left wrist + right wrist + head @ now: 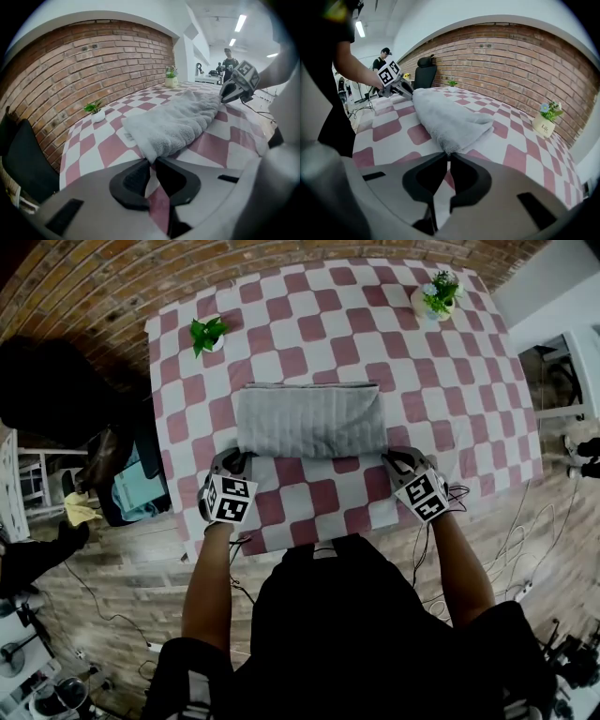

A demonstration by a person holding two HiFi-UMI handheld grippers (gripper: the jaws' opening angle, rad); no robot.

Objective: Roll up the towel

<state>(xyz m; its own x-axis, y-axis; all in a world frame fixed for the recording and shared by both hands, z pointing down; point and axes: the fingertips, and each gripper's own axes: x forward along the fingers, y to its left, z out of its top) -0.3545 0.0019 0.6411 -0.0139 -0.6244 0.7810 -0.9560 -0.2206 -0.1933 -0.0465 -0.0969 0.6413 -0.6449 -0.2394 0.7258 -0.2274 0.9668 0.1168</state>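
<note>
Head view puts the towel [309, 420] at the middle of the checked table [309, 296]. It is a grey folded band lying flat. Its long axis runs side to side in front of you, and its near long edge faces your body.

Your left gripper [231, 463] sits at the near left corner and your right gripper [397, 461] at the near right corner. In the left gripper view the jaws are pinched together on a tip of terry at that corner. In the right gripper view the other jaws are likewise closed on a small tuft of the edge, with hardly any gap between them.

Expect the towel to be light, soft and limp. It is neither fragile nor slippery, since the pile gives your jaws good bite. It will probably sag in the span between your two holds, and the folded layers may slide apart if you have caught only the top one.

The two near corners look like the right places to hold, provided you take every layer. Keeping both ends level should turn the edge over evenly, away from you, so the roll lies along the long axis.
</note>
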